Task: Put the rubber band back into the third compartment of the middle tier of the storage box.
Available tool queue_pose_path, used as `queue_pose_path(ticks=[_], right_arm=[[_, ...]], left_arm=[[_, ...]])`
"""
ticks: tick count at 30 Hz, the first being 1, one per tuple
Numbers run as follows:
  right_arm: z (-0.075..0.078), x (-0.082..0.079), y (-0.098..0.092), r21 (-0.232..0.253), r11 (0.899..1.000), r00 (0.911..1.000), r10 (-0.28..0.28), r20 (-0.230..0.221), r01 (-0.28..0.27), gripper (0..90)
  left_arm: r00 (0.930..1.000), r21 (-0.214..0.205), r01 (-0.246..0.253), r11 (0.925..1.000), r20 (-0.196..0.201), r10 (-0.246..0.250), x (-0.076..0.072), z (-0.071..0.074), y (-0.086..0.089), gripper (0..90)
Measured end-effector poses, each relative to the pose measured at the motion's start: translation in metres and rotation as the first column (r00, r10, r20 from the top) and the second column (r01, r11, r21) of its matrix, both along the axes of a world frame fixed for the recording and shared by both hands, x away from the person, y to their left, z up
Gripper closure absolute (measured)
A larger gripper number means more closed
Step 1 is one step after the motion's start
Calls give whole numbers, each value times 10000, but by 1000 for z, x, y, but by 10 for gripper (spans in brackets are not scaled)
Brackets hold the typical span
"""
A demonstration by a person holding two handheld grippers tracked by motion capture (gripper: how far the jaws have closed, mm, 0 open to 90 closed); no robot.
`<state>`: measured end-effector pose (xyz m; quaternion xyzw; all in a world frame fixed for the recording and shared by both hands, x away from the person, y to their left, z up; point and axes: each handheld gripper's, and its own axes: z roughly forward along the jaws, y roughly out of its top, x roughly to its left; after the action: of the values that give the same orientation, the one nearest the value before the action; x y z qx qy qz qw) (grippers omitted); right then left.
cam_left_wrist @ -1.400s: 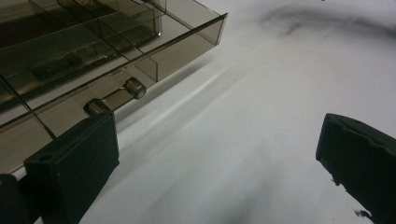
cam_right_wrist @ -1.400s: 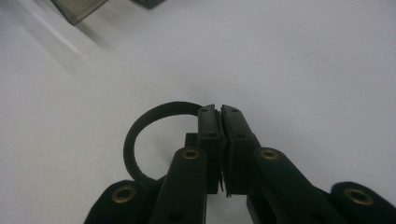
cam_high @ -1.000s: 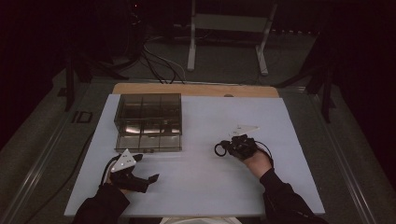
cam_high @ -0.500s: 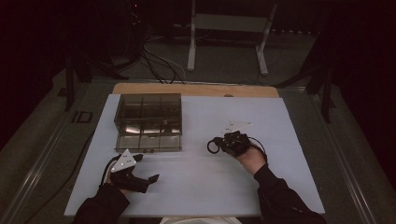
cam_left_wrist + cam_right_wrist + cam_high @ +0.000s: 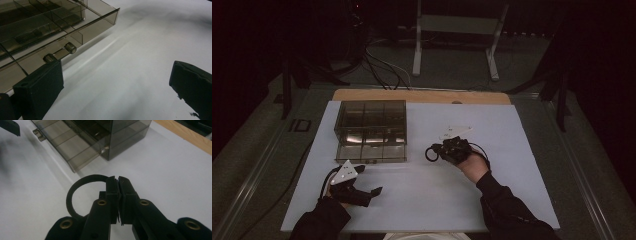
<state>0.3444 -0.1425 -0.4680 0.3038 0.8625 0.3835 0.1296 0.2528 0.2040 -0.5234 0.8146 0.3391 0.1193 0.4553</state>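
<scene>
From above, the right gripper point(image 5: 437, 151) is off to the right of the smoky clear box point(image 5: 371, 131), above the white bench point(image 5: 512, 130), with a dark ring point(image 5: 431, 153) at its tip that is too small there to read. The right gripper view settles it: the jaws are clamped on a thin black ring point(image 5: 75, 192), pinching its band while the loop hangs out to the left; the ring's lower arc is hidden behind the gripper body.

The left gripper point(image 5: 367, 192) sits in front of the box, near its front left corner, jaws wide apart with nothing between them. Its own view shows what the high view cannot: a small knob point(image 5: 70, 47) on the box's front wall, and dividers inside. The box's contents are hard to make out through the tinted walls, and its far side is cut off.
</scene>
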Motion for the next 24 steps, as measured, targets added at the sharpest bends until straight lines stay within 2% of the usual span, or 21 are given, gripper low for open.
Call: queue_pose_path(ticks=[24], right_arm=[[5,10,33,138,9987,9988,496,52,-496,876]], left_arm=[[10000,-13,34,10000,0,-34,0,0,0,8]])
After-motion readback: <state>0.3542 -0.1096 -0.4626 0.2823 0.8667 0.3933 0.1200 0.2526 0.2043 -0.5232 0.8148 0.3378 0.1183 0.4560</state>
